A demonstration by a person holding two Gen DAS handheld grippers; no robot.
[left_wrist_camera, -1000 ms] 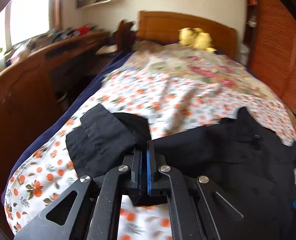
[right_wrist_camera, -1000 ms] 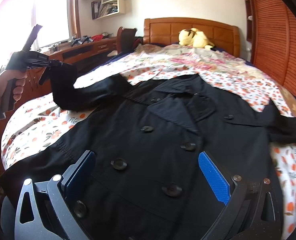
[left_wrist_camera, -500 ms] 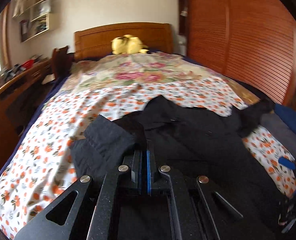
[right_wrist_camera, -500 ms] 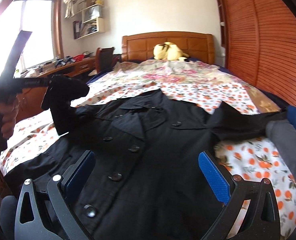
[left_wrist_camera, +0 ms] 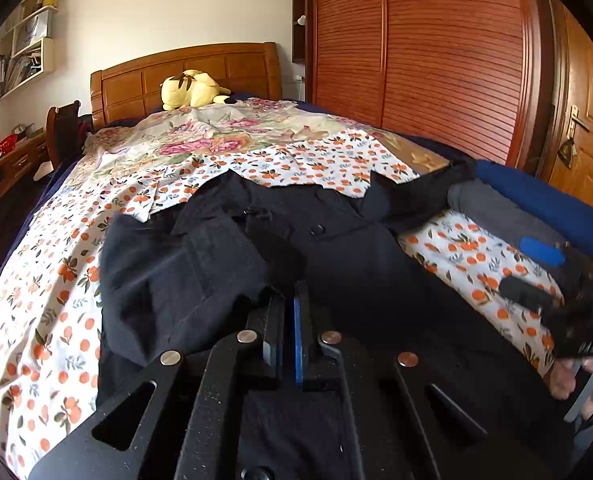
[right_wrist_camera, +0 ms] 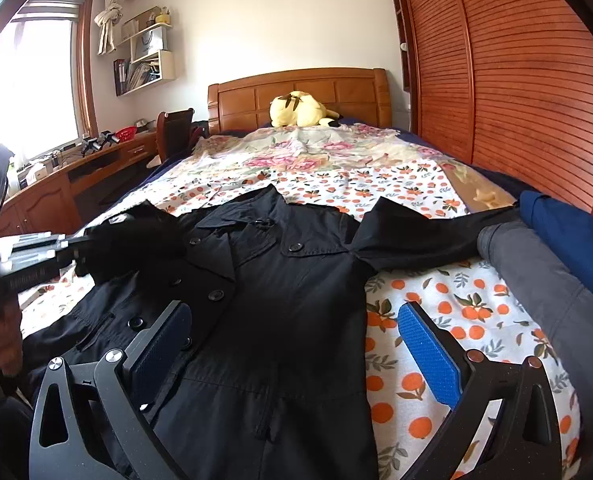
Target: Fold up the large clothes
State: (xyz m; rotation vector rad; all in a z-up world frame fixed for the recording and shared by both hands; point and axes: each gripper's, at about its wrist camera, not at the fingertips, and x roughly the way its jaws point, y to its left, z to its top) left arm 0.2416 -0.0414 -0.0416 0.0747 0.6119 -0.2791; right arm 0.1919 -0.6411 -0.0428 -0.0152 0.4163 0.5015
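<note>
A black double-breasted coat (right_wrist_camera: 288, 280) lies face up on the floral bedspread (right_wrist_camera: 416, 184). My left gripper (left_wrist_camera: 290, 300) is shut on the coat's left sleeve (left_wrist_camera: 168, 272) and holds it just above the coat's front (left_wrist_camera: 356, 260). In the right wrist view that gripper (right_wrist_camera: 68, 248) comes in from the left with the sleeve (right_wrist_camera: 136, 236) bunched at its tips. My right gripper (right_wrist_camera: 296, 312) hovers open over the coat's lower right side, nothing between its blue pads (right_wrist_camera: 428, 352). The other sleeve (right_wrist_camera: 428, 236) stretches out to the right.
Folded grey (right_wrist_camera: 536, 272) and blue (right_wrist_camera: 576, 232) clothes lie along the bed's right edge. A yellow plush toy (right_wrist_camera: 296, 110) sits by the wooden headboard. A slatted wardrobe (right_wrist_camera: 516, 80) lines the right side; a desk (right_wrist_camera: 76, 176) and chair stand left.
My left gripper has swung from the bed's left side toward the middle, carrying the sleeve over the coat's front. My right gripper has drifted to the right, still open.
</note>
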